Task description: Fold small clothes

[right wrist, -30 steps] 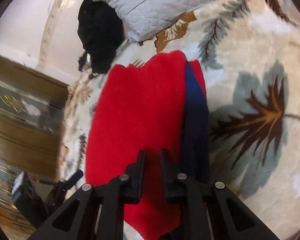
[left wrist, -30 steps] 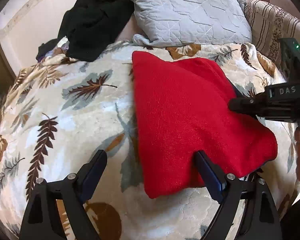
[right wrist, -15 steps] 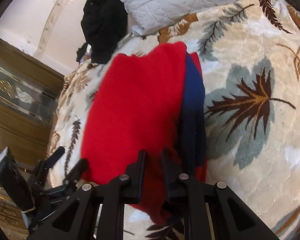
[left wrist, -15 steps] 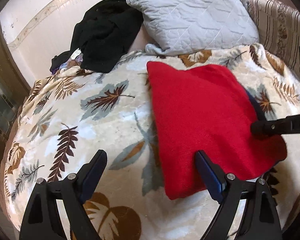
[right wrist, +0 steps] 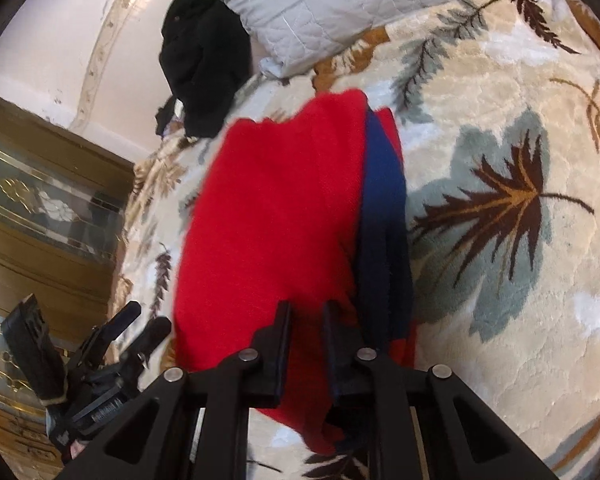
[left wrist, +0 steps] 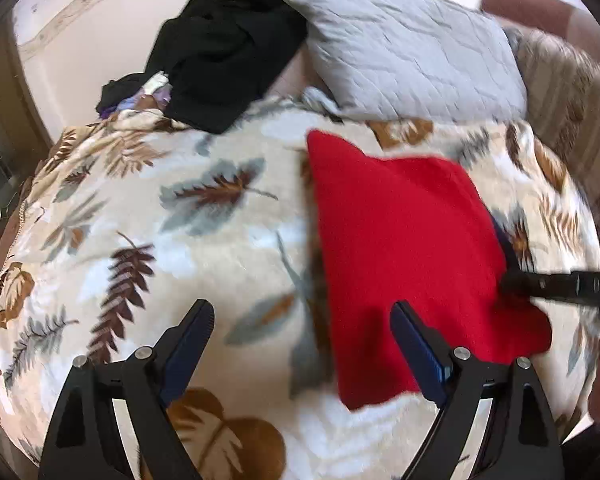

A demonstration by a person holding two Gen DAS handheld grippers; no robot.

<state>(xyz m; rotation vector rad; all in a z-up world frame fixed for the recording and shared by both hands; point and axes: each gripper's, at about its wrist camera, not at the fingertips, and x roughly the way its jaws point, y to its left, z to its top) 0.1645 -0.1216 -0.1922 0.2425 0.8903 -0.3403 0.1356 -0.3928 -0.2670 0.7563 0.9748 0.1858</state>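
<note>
I've drawn my spread left tongs (left wrist: 300, 344) back from the red sweater (left wrist: 400, 240), while my right tongs (right wrist: 306, 316) pinch its near edge to fold it.

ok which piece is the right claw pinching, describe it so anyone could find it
On the leaf-print blanket, below the grey pillow, lies a flat folded red garment. The right claw grips its near edge. Unlike the crumpled black clothes by the wall, it is bright red with a navy strip along one side.

Leaf-patterned bed blanket (left wrist: 220, 240) (plush), grey pillow (left wrist: 412, 68), pale wall (left wrist: 100, 32), wooden cabinet (right wrist: 40, 216).
</note>
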